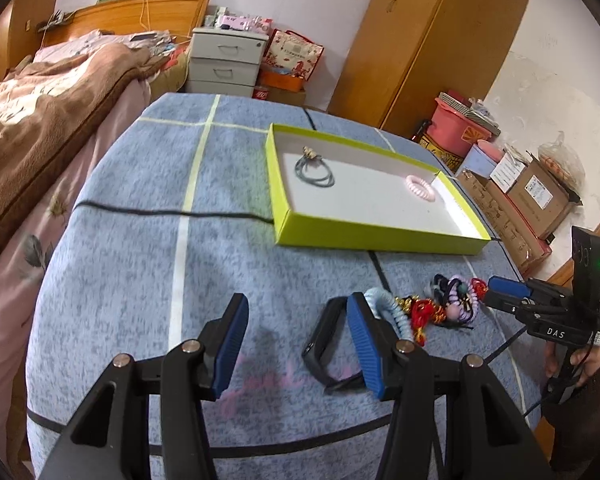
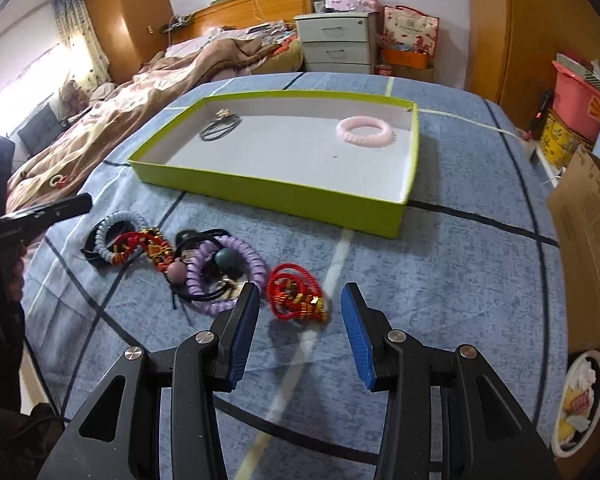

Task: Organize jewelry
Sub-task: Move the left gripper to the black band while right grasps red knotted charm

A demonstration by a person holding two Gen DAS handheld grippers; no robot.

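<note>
Green tray [image 2: 260, 190] holds two hair ties; both grippers' jaws gape empty beside one tangled pile [image 2: 188, 264].

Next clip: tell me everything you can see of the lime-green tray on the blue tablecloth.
The lime-green tray is a shallow rectangular box, apparently cardboard, with green outer walls and a white inside. It sits flat and open on the blue tablecloth, beyond the loose pile of hair ties. Inside lie two things, well apart: a dark hair tie with a small gold charm near one end, and a pink spiral hair tie near the other. Neither gripper touches it.
</note>
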